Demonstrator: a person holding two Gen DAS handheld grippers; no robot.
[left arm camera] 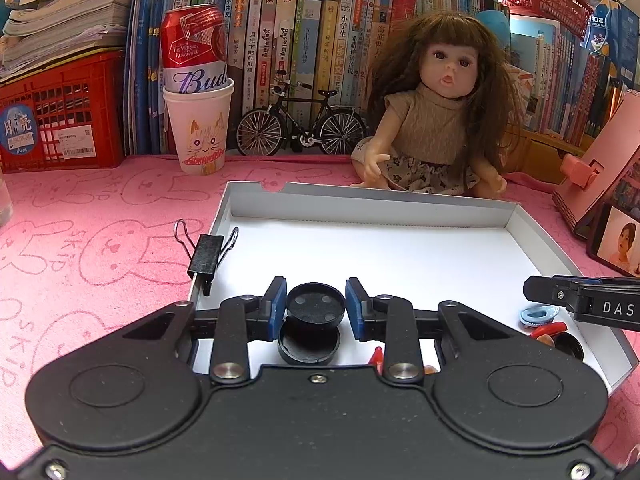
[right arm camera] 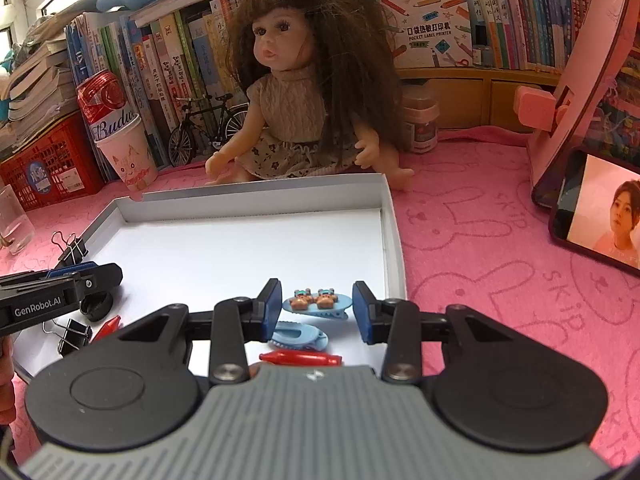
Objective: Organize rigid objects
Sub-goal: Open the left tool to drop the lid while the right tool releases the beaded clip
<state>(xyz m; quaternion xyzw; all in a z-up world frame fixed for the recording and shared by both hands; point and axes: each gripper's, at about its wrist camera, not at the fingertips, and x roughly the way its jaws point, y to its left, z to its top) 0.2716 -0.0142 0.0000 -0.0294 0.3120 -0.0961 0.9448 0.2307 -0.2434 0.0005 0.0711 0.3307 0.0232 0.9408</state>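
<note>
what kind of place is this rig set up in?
Most likely a home desk or a child's study corner: packed bookshelves behind, a pink bunny-print cloth over the surface, and a doll sitting beside the white tray.

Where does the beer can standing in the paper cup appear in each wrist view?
Left wrist view: the beer can is upper left, in the paper cup, left of the toy bicycle.
Right wrist view: far left, mid-height, again left of the bicycle.
Shared landmark: the doll behind the white tray.
</note>
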